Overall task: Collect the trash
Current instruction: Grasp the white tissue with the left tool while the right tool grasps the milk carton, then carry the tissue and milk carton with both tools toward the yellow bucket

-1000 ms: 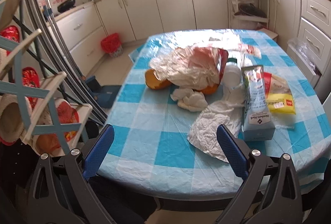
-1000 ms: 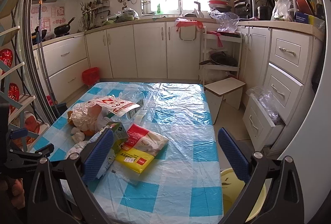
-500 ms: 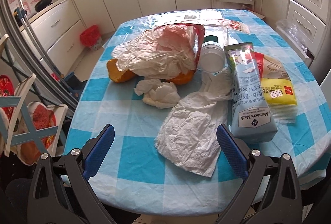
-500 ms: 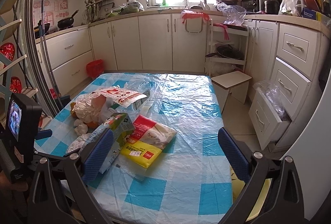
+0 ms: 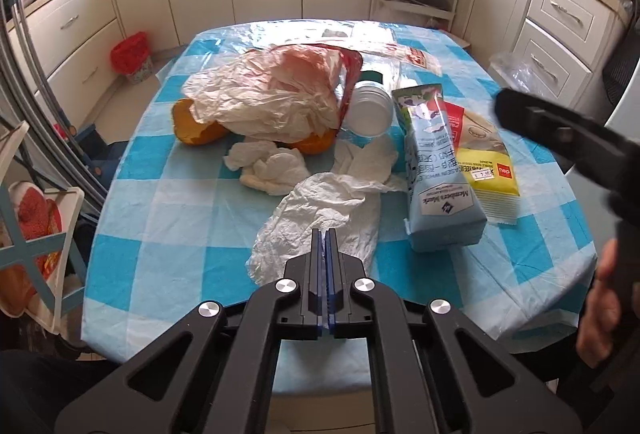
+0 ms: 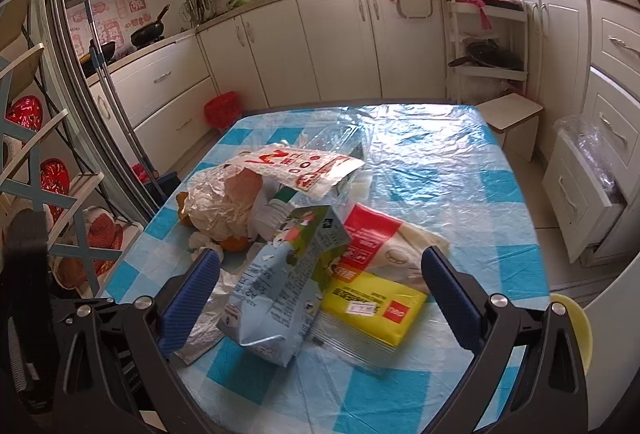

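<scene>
Orange peel [image 5: 192,123] half hidden under crumpled wrapper [image 5: 272,93], left tongs [image 5: 324,234] pressed together, empty, right tongs [image 6: 320,266] spread.

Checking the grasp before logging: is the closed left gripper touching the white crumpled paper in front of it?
Cannot tell. In the left wrist view, the left gripper is shut with its tips overlapping the white crumpled paper, but no contact or gap shows plainly.

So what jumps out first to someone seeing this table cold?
The heap of trash on the blue-checked table: crumpled paper wrapping at the far middle, a light blue milk carton lying beside a yellow packet on the right. Nearest, the left gripper is shut with nothing in it, over a white crumpled sheet.
</scene>
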